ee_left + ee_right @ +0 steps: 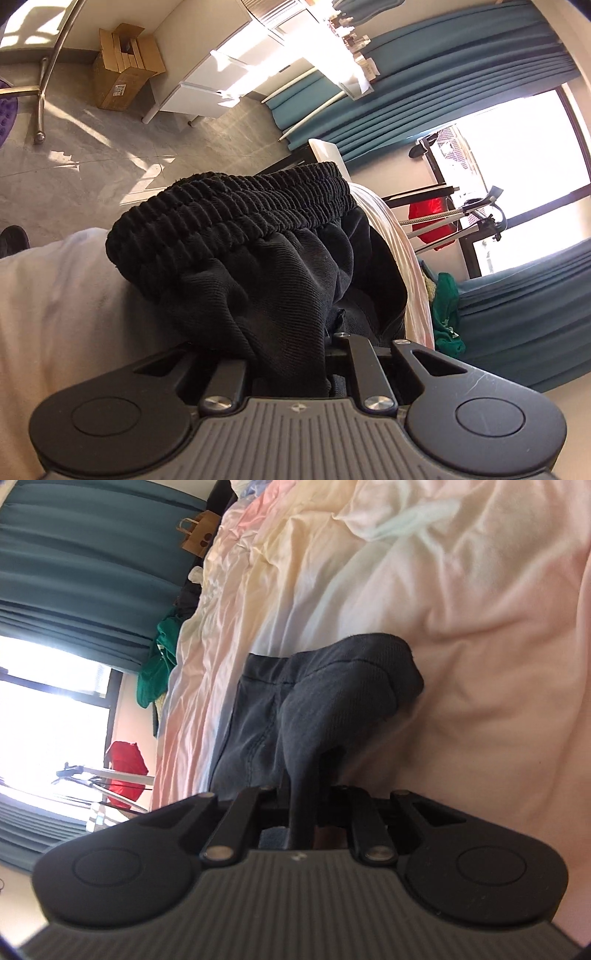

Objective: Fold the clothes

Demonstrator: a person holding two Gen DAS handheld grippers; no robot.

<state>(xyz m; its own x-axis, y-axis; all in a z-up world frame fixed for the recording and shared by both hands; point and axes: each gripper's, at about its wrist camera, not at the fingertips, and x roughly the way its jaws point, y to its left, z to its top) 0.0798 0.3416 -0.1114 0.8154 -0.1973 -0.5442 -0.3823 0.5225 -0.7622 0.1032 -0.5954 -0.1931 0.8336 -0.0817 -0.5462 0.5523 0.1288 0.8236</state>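
Trousers (258, 266), dark ribbed knit, lie on pale bedsheet (461, 609), partly lifted. Soft, limp, light-looking; drape and bunch, won't hold shape. Elastic waistband (236, 206) thickest, firmest hold. Left gripper (291, 369) clenched on cloth below waistband. Right gripper (301, 812) pinches raised fold (340, 686), probably leg end; view poor.

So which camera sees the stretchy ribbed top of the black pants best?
The left wrist view. The ribbed waistband fills the middle there, close and sharp, above the left claw. The right wrist view shows only smooth dark fabric pinched in the right claw; no ribbing is visible.
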